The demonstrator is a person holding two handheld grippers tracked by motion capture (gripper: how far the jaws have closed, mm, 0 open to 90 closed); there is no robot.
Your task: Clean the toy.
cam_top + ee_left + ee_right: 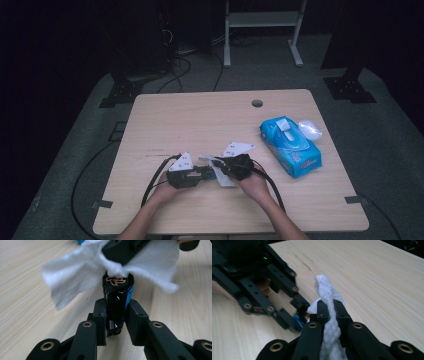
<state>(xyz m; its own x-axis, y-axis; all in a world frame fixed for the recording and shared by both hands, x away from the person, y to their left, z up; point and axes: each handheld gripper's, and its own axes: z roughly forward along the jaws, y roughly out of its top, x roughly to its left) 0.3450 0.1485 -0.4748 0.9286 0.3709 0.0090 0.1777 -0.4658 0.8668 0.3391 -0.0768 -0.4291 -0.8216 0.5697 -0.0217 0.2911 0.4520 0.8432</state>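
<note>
A pale wooden table [200, 120] in a dark room carries a blue wet-wipe pack [290, 146] at the right, already opened. The left gripper [117, 315] is clenched on a small glossy black object with a gold emblem [117, 290]; the right gripper [331, 315] pinches a white wipe [327, 290] just beside it — wiping seems underway, with cleaning and putting down left to do.
</note>
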